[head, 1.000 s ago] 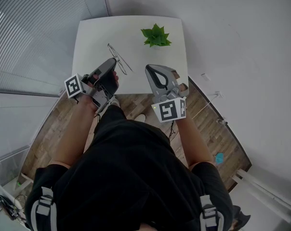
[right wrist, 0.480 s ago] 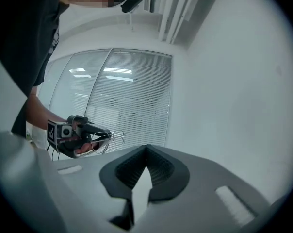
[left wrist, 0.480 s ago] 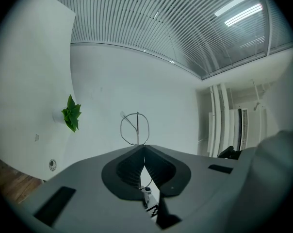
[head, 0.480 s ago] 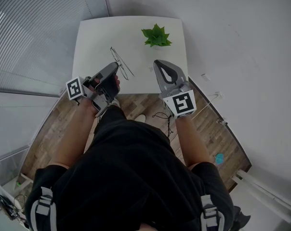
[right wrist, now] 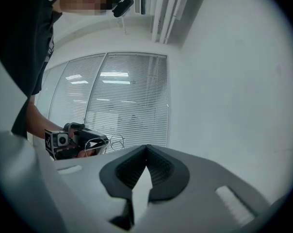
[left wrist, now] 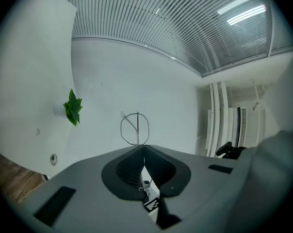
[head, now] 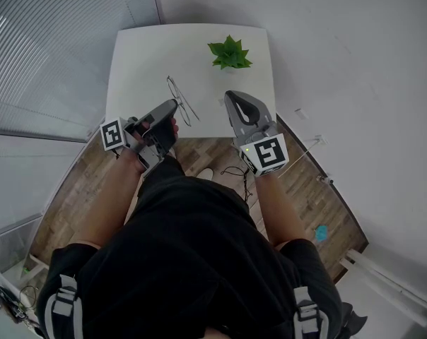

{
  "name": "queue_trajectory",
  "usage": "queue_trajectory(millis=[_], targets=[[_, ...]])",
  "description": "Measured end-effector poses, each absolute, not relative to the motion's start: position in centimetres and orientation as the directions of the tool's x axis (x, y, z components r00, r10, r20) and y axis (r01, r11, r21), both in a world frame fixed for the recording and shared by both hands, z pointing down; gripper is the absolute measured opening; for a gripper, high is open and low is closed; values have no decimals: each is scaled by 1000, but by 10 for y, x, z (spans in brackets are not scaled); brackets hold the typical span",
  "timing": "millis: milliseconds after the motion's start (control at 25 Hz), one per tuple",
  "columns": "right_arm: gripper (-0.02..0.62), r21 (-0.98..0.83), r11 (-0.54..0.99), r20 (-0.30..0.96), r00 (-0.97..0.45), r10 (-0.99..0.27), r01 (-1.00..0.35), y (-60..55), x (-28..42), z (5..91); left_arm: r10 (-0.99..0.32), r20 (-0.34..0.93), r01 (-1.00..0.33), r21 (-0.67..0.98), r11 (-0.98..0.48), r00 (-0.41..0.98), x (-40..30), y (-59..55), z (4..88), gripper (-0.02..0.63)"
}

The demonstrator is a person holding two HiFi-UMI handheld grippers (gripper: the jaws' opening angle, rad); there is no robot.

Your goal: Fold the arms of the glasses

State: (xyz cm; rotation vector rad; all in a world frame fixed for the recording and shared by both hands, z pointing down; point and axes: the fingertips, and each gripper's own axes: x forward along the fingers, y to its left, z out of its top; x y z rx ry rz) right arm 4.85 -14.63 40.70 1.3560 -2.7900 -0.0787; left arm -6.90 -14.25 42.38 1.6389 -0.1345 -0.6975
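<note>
In the head view both bare forearms reach forward from the torso, the left forearm [head: 113, 189] angled toward 1 o'clock and the right forearm [head: 273, 200] toward 11 o'clock. The left gripper [head: 172, 105], wrapped by the left hand [head: 155, 128], points to 2 o'clock, jaws pressed together on a thin wire of the glasses [head: 180, 99]. The right gripper [head: 232, 94] points to 11 o'clock, jaws closed on nothing, its marker cube [head: 265, 154] facing up.

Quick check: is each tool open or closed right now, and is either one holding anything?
Left tool: closed on the glasses, pinching their thin wire.
Right tool: closed, holding nothing.
</note>
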Motion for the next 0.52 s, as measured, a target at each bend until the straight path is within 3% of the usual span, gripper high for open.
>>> queue_trajectory(millis=[520], targets=[[11, 38, 622, 11, -622, -783, -782, -147, 48, 412, -453, -371, 305, 928, -216, 811, -68, -139, 427, 11]])
